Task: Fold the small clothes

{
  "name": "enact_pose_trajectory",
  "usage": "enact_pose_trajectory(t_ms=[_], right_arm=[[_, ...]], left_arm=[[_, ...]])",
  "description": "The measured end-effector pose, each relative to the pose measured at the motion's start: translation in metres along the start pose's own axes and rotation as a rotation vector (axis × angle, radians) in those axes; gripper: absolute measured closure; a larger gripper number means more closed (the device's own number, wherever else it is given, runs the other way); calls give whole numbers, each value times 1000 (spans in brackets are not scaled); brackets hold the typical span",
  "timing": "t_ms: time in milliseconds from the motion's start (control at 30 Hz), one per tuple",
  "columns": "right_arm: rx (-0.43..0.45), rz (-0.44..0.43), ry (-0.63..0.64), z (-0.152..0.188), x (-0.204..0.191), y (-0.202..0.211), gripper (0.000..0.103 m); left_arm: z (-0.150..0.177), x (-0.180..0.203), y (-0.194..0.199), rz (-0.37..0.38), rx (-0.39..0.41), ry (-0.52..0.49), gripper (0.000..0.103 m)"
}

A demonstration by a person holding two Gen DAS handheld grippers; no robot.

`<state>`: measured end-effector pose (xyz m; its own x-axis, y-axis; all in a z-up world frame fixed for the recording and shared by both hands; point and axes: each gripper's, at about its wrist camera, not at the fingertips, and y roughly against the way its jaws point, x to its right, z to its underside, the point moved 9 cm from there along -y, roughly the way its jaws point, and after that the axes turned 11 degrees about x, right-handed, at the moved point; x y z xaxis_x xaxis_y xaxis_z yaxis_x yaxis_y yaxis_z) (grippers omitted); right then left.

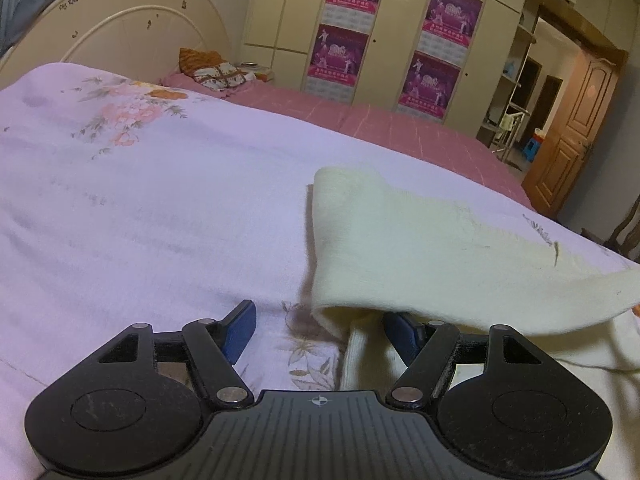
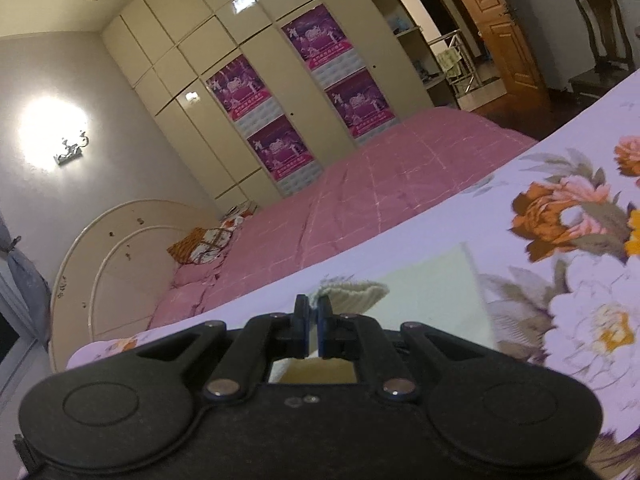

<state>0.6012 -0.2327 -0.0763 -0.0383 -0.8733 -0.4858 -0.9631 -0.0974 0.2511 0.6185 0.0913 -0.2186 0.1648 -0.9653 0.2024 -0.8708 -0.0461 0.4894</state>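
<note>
Our left gripper (image 1: 320,330) stands wide, its blue-padded fingers (image 1: 240,330) well apart and clamping nothing; the left pad hangs over the pale lilac bedsheet with faded flower prints (image 1: 152,208), while the right pad is tucked just under the lifted edge of the cream ribbed knit garment (image 1: 420,248). That garment looks soft and fuzzy, with a rounded folded end pointing away from us and one flap raised off the sheet, draping across the right side of the left wrist view; a second cream layer lies flat beneath it, just beside the right pad. Over in the right wrist view, our right gripper (image 2: 313,320) is squeezed almost shut, only a thin slit between its blue pads (image 2: 325,322), and whether any cloth is pinched there we cannot tell. Just beyond its fingertips we see a ribbed cream cuff (image 2: 354,292) of the garment, and to the right of it a smooth pale panel of the same piece lying on the lilac sheet, near big orange and white printed blooms. Beyond the sheet stretches a pink checked quilt (image 2: 360,184), then a cream curved headboard (image 2: 120,248) and a cream wardrobe with purple posters (image 2: 256,92).
</note>
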Motion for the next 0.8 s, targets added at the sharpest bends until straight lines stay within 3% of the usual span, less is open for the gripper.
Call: enact_pose_trajectory(t_ms=[333,667,800], right_arm=[[-21,86,-14,8,48,6,98],[-102,135,-10,37,79,5,98],[-125,136,11,47,83,7,98]], left_arm=[[2,2,0,2,0,-34,32],[7,0,18,20,-12,-101,32],[-14,14,40,96,85,-85,32]])
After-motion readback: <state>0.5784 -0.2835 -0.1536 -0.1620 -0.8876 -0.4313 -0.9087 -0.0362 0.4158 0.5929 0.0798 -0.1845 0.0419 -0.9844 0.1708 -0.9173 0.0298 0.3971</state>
